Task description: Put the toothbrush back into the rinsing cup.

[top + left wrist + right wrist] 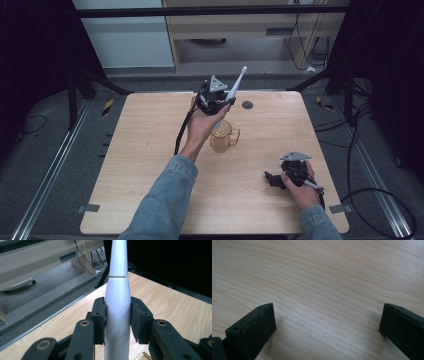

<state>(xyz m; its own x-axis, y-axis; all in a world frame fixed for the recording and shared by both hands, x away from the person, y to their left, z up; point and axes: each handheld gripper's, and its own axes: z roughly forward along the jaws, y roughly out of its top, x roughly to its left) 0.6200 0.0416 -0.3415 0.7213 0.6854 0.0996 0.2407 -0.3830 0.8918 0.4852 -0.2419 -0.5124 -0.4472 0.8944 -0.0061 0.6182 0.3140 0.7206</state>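
Left gripper view: left hand-held gripper (117, 320) clamps the white electric toothbrush (117, 315); right hand-held gripper (327, 325) gapes wide, empty.

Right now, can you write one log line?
left tongs: shut on electric toothbrush | above amber glass mug | right tongs: open, on table

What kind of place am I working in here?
Probably a lab recording station: a bare wooden table framed by metal rails, loose cables across the grey floor, and office cabinets behind.
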